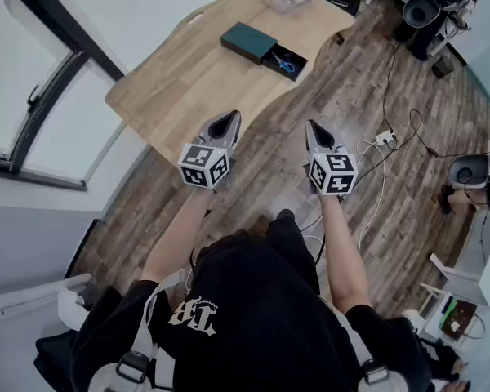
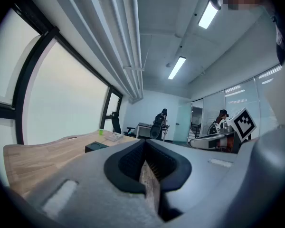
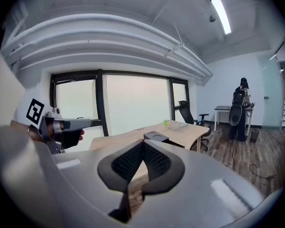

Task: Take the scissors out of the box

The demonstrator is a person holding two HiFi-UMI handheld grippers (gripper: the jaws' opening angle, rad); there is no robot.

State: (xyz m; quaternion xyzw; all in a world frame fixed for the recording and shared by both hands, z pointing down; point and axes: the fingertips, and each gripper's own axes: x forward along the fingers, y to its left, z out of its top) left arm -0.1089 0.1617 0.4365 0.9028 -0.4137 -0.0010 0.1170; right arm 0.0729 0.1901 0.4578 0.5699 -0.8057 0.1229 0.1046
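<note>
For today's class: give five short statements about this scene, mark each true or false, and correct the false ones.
1. The scissors lie in the open drawer of the dark box. True.
2. The left gripper holds the scissors. False: its jaws are together on nothing, and it is well short of the box.
3. The box stands on the wooden table. True.
4. The right gripper is wide open. False: its jaws are together.
5. The scissors have red handles. False: the handles are blue.
</note>
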